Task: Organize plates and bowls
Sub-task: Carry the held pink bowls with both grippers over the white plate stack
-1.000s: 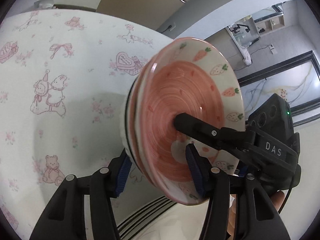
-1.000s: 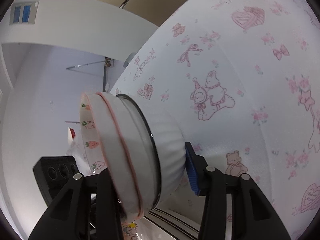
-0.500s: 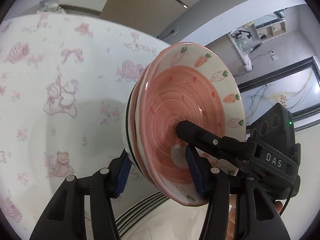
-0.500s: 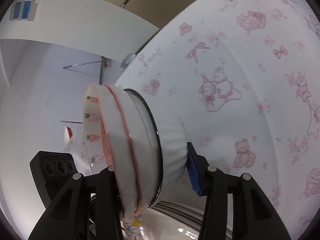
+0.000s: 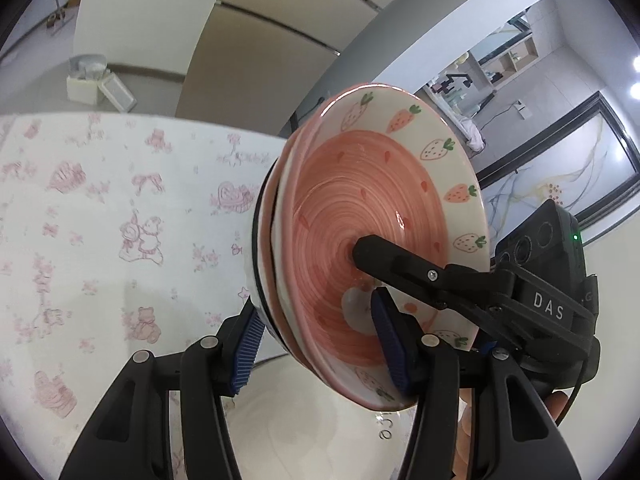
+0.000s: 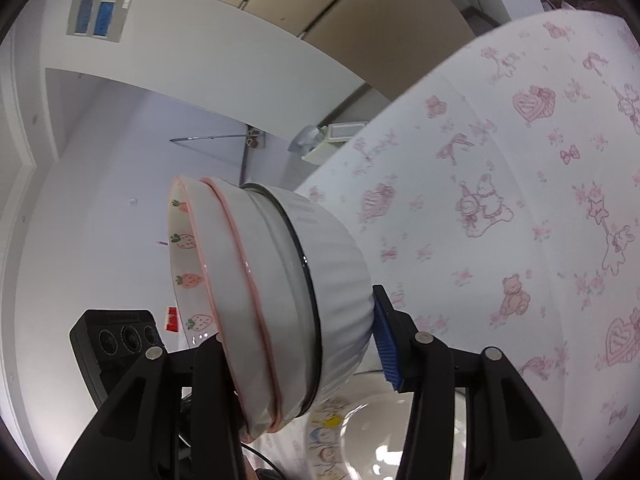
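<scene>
A stack of nested bowls hangs tipped on its side above the table. Its top bowl is pink inside, with a strawberry rim (image 5: 360,216), and shows again edge-on (image 6: 188,248). The outermost is a white ribbed bowl with a black rim (image 6: 340,276). My left gripper (image 5: 316,340) is shut on the stack, one blue pad (image 5: 246,344) on the white bowl's outside and the other in the pink bowl. My right gripper (image 6: 300,352) is shut on the same stack from the other side, with its blue pad (image 6: 384,340) against the ribbed base. Its other finger (image 5: 400,268) reaches into the pink bowl.
Under the stack lies a white plate with a cartoon print (image 6: 360,436), also seen in the left wrist view (image 5: 304,432). The table wears a white cloth with pink drawings (image 5: 100,220). A white box (image 5: 86,84) stands beyond the table's far edge. A hand (image 5: 560,400) grips the right tool.
Both grippers have risen with the bowl stack still clamped between them. The tablecloth has dropped lower in both views, more wall shows above it, and more of the plate below is uncovered.
</scene>
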Action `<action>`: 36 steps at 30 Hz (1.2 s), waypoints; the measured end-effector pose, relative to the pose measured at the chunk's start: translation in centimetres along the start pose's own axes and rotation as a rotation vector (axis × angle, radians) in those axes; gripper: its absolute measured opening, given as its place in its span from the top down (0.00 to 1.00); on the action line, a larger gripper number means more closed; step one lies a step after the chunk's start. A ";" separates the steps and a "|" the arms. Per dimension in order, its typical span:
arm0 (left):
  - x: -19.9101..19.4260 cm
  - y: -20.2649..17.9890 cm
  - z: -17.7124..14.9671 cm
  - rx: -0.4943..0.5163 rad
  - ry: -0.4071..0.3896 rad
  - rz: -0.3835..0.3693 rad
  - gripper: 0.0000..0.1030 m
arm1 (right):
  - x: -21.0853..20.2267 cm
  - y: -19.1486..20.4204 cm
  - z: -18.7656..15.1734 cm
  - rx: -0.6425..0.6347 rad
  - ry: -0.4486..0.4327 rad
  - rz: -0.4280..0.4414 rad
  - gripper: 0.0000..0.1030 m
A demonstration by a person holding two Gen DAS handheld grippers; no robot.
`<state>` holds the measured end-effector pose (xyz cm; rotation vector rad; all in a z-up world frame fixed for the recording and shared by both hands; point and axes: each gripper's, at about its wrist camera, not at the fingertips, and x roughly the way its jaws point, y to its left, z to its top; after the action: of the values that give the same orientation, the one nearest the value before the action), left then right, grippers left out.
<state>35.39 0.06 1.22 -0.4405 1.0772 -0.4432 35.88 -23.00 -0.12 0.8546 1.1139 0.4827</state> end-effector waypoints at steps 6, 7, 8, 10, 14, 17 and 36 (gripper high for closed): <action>-3.8 -2.4 0.2 0.009 -0.039 -0.030 0.46 | -2.0 3.6 -0.5 -0.046 -0.030 -0.005 0.56; -4.4 -2.7 0.1 0.004 -0.041 -0.040 0.46 | -2.6 4.4 -0.7 -0.063 -0.036 -0.013 0.56; -5.0 -3.0 0.1 0.003 -0.043 -0.047 0.46 | -3.1 4.9 -1.0 -0.070 -0.041 -0.018 0.56; -6.6 -3.8 -0.2 0.011 -0.057 -0.051 0.46 | -4.4 6.0 -1.7 -0.081 -0.050 -0.016 0.56; -9.3 -5.9 -1.2 0.026 -0.066 -0.040 0.46 | -5.9 6.9 -3.3 -0.081 -0.054 0.007 0.56; -10.4 -6.9 -2.5 0.015 -0.069 -0.016 0.46 | -6.6 7.5 -4.8 -0.087 -0.054 0.010 0.56; -13.5 -8.7 -11.5 0.017 -0.052 0.007 0.46 | -10.5 6.2 -13.7 -0.087 -0.037 0.026 0.55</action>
<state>18.41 -1.21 11.15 -0.4315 1.0235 -0.4320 19.61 -21.98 8.38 0.7997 1.0423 0.5308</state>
